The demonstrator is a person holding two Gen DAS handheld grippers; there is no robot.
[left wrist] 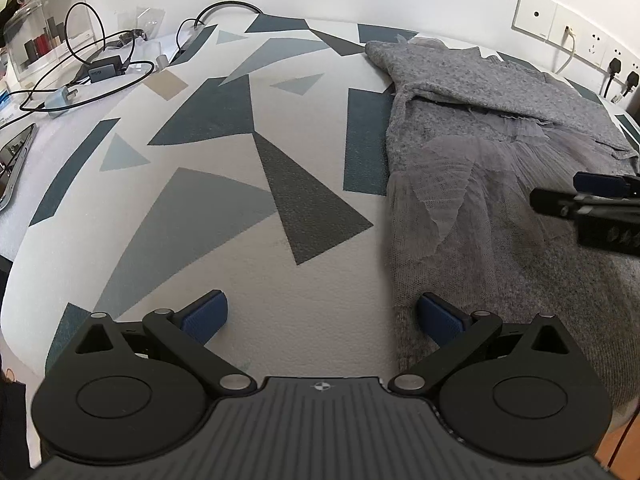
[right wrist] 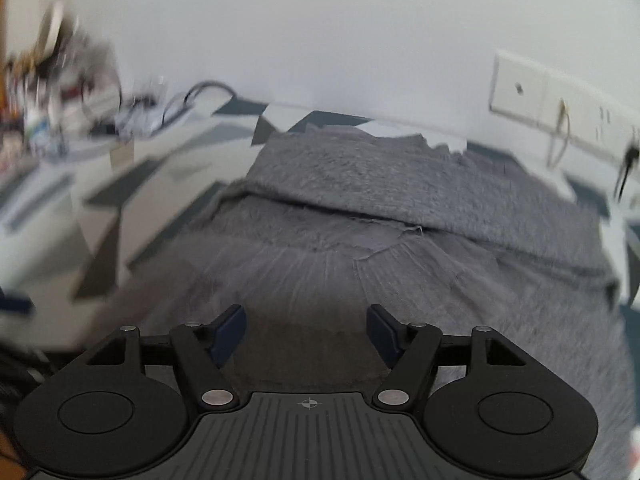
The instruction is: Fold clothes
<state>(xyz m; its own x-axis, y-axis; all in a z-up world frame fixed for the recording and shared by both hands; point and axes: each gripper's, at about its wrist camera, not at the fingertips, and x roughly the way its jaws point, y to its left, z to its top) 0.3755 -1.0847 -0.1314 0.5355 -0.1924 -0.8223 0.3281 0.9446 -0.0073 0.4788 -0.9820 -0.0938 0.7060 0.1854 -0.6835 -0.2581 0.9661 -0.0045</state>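
— Where did you have your left gripper (left wrist: pixel 322 316)?

— You held it low over the patterned tabletop (left wrist: pixel 224 184), level and pointing toward the far edge, jaws wide apart with nothing between them. Its right pad (left wrist: pixel 440 318) sat just over the near left edge of the grey knit garment (left wrist: pixel 500 160), the other pad above bare cloth.

— And your right gripper (right wrist: pixel 306 334)?

— You held it above the garment's (right wrist: pixel 400 208) near part, aimed along it at the wall, jaws spread and empty. The left wrist view caught it coming in from the right edge, over the mesh skirt part (left wrist: pixel 440 184).

— Where was the garment?

— It lay flat along the right side of the tabletop, reaching the far edge, a sleeve folded across its upper half. Cables and a charger (left wrist: pixel 60 102) were at the far left corner
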